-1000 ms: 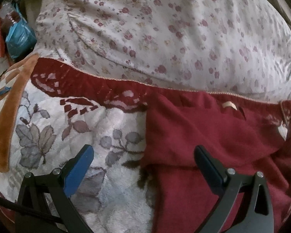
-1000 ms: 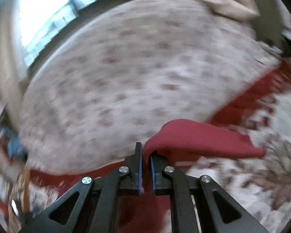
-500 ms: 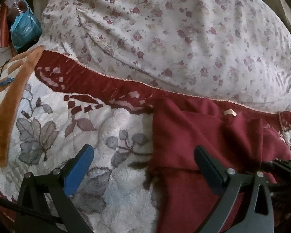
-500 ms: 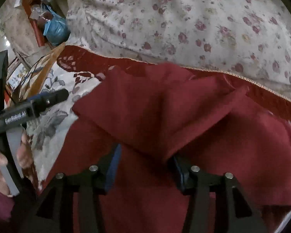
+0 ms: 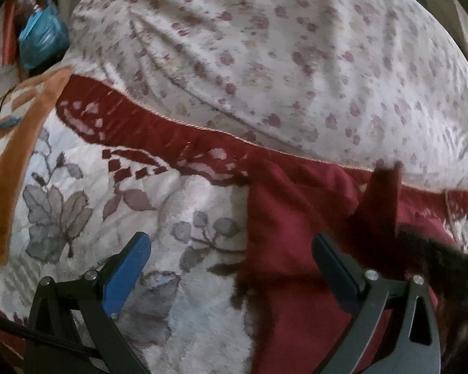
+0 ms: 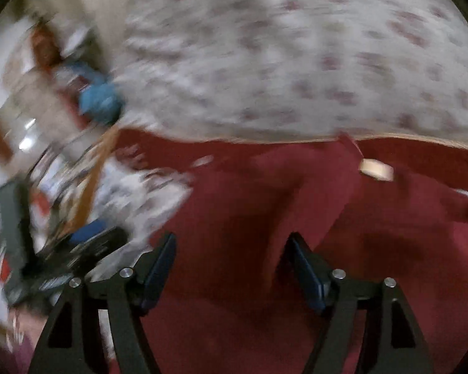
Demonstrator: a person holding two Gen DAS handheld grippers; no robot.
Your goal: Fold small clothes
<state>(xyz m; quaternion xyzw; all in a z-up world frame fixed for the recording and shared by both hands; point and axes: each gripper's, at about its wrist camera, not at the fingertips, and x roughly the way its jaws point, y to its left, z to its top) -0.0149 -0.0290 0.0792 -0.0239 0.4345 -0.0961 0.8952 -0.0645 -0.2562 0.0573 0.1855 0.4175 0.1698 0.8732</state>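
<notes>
1. Maroon garment (image 6: 296,218): it lies flat on the leaf-patterned plush blanket (image 5: 78,218), its far edge against the red border below the floral quilt (image 5: 265,46), with a pale label (image 6: 377,170) showing near that edge.
2. A second ago my right gripper (image 6: 231,265) was pinched on a lifted flap of this cloth; now its jaws are opening and the flap has dropped over the body of the garment. Cloth lies under the gap, but the pads no longer press on it.
3. My left gripper (image 5: 231,268) stands wide apart over the garment's left edge, gripping nothing, much as it did before.
4. I judge this fold laid; next would be smoothing it or taking another edge. The right view is blurred, so I cannot tell how neat the crease is.
</notes>
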